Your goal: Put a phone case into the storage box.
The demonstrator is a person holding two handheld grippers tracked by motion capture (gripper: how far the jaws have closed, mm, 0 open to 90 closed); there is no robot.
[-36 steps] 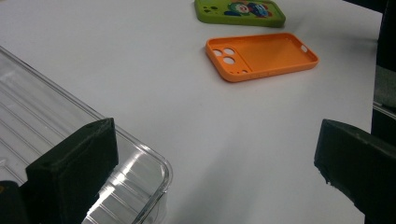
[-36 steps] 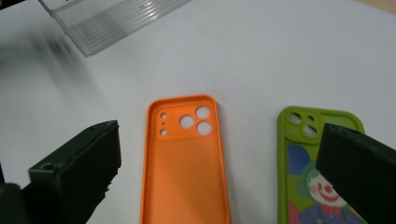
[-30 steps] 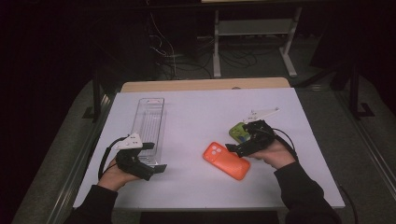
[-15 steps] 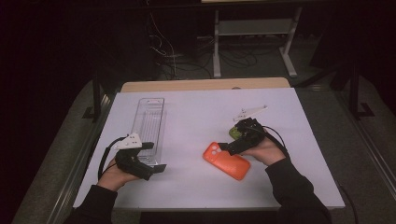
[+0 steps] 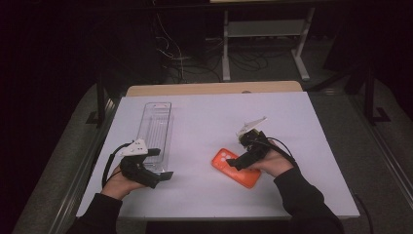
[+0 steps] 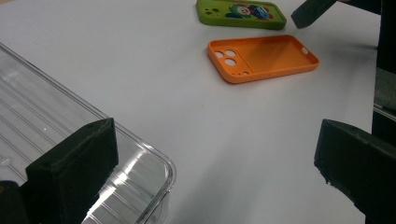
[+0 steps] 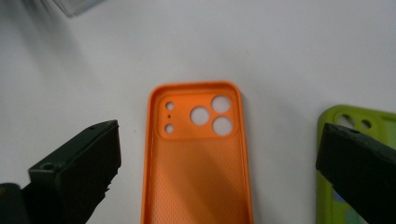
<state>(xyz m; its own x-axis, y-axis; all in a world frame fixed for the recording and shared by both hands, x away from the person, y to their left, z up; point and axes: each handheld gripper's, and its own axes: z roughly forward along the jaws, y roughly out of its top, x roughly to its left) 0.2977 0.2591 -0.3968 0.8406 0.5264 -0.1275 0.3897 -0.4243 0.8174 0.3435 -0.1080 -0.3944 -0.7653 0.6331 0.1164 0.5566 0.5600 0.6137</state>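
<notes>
**At the table's near right, the right gripper lines up over the orange phone case**

Nearest the person, on the white table (image 5: pixel 204 122), 2 sleeved forearms come in from the bottom of the high view, each hand holding a gripper. Compared with 1 second ago, the right gripper (image 5: pixel 233 165) has slid from beside the green case toward the person and leftward, so it now hangs over the orange phone case (image 5: pixel 236 167). The left gripper (image 5: pixel 163 165) has not shifted. My reading is that the reach for the orange case is nearly finished and a grasp comes next.

In the right gripper view, the orange phone case (image 7: pixel 198 154) lies open side up, camera holes at its far end, running lengthwise between the 2 black jaws. The jaws stand wide apart, 1 on each side of the case, holding nothing and not touching it. A green phone case (image 7: pixel 352 168) lies just beside the orange one, partly behind 1 jaw.

Over at the left, the left gripper's jaws are also spread wide and empty, 1 jaw over the near corner of a clear plastic tray (image 6: pixel 60 135); contact cannot be told. From there the orange case (image 6: pixel 264 56) sits well apart across the table, with the green case (image 6: pixel 240 13) just beyond it.

Farther back, the tray (image 5: pixel 155 129) stretches away along the table's left side.
</notes>
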